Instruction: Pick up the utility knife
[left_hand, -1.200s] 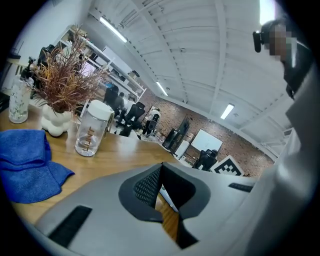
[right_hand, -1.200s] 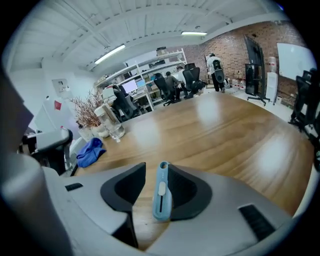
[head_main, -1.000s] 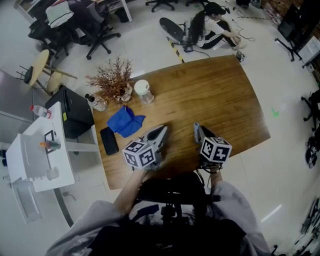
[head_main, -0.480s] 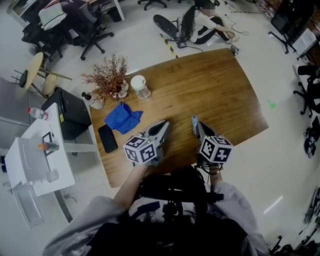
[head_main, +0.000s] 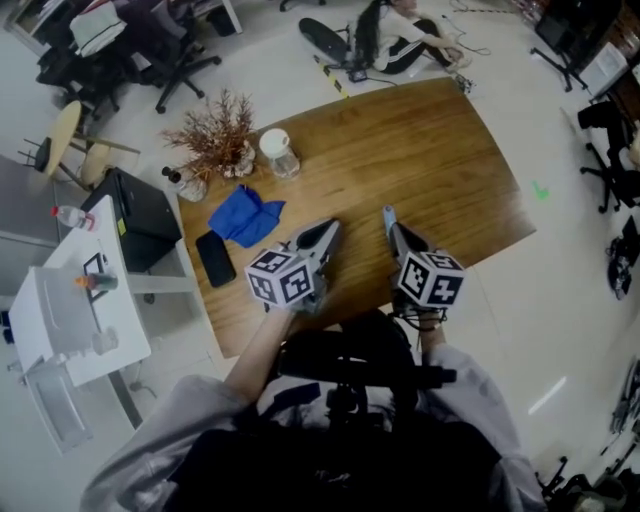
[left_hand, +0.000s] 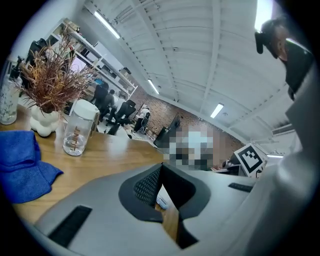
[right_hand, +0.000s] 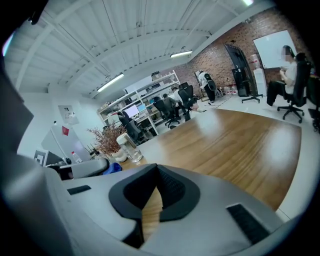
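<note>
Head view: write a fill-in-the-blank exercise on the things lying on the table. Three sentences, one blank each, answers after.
1. The crumpled cloth beside the black phone is ___ in colour.
2. The clear jar next to the dried plant has a ___ lid.
3. The table has a top made of ___.

Missing words: blue; white; wood.
</note>
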